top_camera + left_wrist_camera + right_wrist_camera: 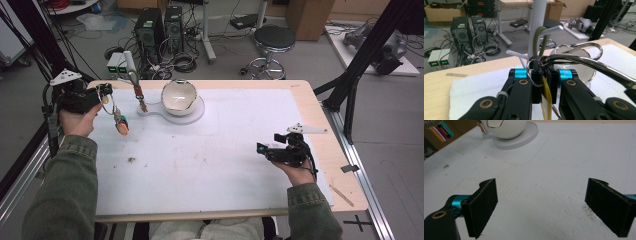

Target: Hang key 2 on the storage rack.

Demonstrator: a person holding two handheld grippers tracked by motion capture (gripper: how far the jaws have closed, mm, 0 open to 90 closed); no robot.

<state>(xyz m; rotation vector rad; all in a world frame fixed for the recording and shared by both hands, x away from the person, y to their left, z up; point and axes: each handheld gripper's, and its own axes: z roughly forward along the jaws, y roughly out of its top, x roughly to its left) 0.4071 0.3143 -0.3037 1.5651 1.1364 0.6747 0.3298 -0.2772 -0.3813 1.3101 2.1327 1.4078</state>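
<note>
- The left gripper (104,90) is sitting at the far left of the counter (305,95), held up in the person's left hand (77,119); its jaws are clenched tight on a key ring (535,72)
- In the left gripper view, the thin metal ring is sitting pinched between the 2 black jaws; a yellow strap (546,96) is hanging down from it between them; a big shiny silver clip (584,61) is reaching off to the right of the ring
- In the high view, a bunch of colourful tags (121,125) is dangling below the left gripper, just over the white mat (210,165)
- A white stand (537,27) with small side pegs is standing just behind the ring in the left gripper view; an olive green cord (537,40) is looping over 1 of its pegs
- In the high view, a red and brown thing (138,95) is hanging down from that stand, close to the bowl
- A shiny round bowl (179,96) is sitting on a flat white base (197,112) near the far edge of the mat
- The right gripper (267,148) is resting near the right side of the counter, in the person's right hand (300,172); it is well apart from the bowl
- In the right gripper view its 2 black jaws are standing wide apart, released, with bare white mat between them
</note>
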